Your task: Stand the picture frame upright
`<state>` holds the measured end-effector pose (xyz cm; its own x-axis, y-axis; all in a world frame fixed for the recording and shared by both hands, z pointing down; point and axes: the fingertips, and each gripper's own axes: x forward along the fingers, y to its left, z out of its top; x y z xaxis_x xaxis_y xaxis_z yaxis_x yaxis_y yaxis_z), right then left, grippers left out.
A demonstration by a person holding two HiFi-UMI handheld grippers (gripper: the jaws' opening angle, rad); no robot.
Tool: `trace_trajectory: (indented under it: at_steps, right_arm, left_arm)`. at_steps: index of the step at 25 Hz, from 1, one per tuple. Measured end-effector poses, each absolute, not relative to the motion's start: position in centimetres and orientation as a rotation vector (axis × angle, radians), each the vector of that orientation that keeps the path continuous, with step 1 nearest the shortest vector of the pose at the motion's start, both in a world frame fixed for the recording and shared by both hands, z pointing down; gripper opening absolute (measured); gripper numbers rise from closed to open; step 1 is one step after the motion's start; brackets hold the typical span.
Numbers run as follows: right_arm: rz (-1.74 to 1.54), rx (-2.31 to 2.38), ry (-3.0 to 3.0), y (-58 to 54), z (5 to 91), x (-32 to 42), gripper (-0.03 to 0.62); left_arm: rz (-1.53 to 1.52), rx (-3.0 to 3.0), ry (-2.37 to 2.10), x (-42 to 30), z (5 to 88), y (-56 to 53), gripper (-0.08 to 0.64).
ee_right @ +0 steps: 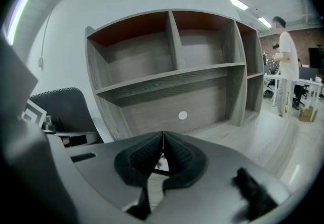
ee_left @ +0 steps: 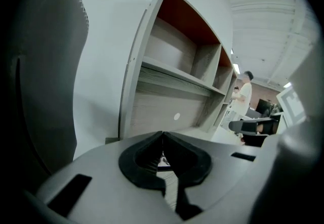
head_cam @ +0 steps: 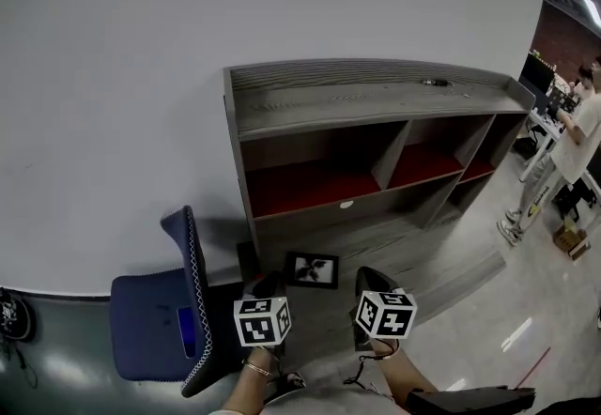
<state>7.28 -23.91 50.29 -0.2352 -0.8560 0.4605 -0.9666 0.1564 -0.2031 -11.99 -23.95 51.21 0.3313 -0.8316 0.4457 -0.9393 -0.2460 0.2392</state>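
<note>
A black picture frame [head_cam: 312, 269] with a dark flower print lies flat on the grey wooden desk [head_cam: 423, 253], in front of the shelf unit [head_cam: 376, 136]. My left gripper [head_cam: 269, 285] hovers just left of the frame, and my right gripper [head_cam: 372, 276] just right of it. Both sit near the front edge, clear of the frame. In the left gripper view the left gripper [ee_left: 162, 135] has its jaws pressed together with nothing between them. The right gripper [ee_right: 163, 135] looks the same in its own view. A sliver of the frame [ee_right: 158, 163] shows below its closed jaws.
A blue-backed office chair [head_cam: 160, 324] stands close on the left. A person [head_cam: 568, 146] stands at other desks at far right. A small dark object [head_cam: 434, 82] lies on top of the shelf unit. A black armrest [head_cam: 470, 398] is at bottom right.
</note>
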Motion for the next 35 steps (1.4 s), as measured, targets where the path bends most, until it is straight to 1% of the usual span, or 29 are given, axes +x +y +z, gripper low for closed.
trace_trajectory:
  at_steps: [13,21,29,33,35]
  right_arm:
    - [0.719,1.697,-2.151,-26.4,53.6,7.3,0.032]
    - [0.716,1.546,-2.242,-29.7,53.8,5.5,0.031]
    - [0.702,1.330,-2.266,-31.6,58.0,5.1,0.031]
    - [0.767,1.227,-2.318,-32.0,58.8,4.1,0.032]
    - [0.739,1.182,-2.329,-32.5,59.1,3.8,0.032]
  left_arm:
    - [0.329,2.041,-1.572,-13.0,54.3,-26.2,0.015]
    - [0.364,1.926,-1.653,-14.1,56.1,-26.0,0.015]
    - [0.422,1.830,-1.682,-13.2,59.5,-25.5,0.015]
    - [0.395,1.745,-1.709,-13.0,61.1,-24.9,0.015]
    - [0.374,1.707,-1.727,-12.7,61.9,-24.8,0.015]
